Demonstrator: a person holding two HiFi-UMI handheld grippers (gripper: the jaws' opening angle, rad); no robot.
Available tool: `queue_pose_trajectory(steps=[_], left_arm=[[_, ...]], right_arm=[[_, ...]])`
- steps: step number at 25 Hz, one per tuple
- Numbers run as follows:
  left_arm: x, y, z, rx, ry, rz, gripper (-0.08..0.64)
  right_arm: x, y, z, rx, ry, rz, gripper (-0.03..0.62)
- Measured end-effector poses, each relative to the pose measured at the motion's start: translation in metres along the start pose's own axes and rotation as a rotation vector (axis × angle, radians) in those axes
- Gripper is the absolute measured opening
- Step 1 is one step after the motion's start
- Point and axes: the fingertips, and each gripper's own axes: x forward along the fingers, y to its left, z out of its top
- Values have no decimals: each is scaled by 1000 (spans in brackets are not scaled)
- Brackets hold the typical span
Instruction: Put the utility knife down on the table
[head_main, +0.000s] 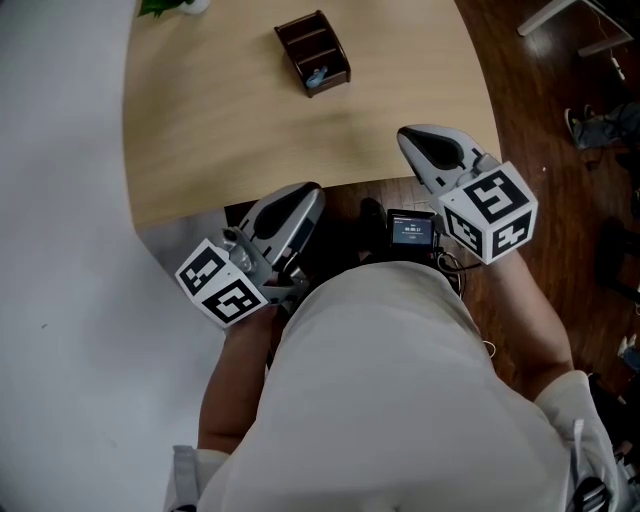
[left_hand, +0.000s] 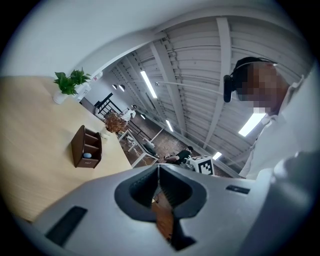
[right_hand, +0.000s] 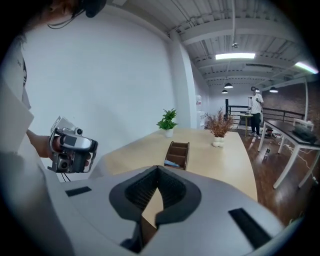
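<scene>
I see no utility knife in any view. My left gripper (head_main: 306, 192) is shut with nothing between its jaws (left_hand: 158, 168), just off the near edge of the light wooden table (head_main: 220, 120). My right gripper (head_main: 410, 136) is shut and empty as well (right_hand: 159, 170), over the table's near right edge. A brown desk organizer (head_main: 312, 50) stands far out on the table, with a small blue item (head_main: 318, 75) in its front compartment. The organizer also shows in the left gripper view (left_hand: 86, 147) and the right gripper view (right_hand: 177, 155).
A potted green plant (right_hand: 167, 121) and a vase of dried twigs (right_hand: 218, 127) stand at the table's far end. A small device with a screen (head_main: 411, 229) sits at my waist. Dark wood floor (head_main: 540, 100) lies right of the table; another person (right_hand: 256, 107) stands far off.
</scene>
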Motion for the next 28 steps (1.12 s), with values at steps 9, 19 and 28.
queue_pose_trajectory(steps=[9, 19, 28], left_arm=[[-10, -8, 1, -30, 7, 20, 5], [-9, -15, 7, -35, 13, 10, 5], [-11, -20, 5, -37, 11, 9, 5]], right_arm=[[-24, -4, 2, 76, -25, 1, 2], [-44, -6, 20, 98, -80, 2, 2], [-48, 1, 22, 73, -77, 13, 2]])
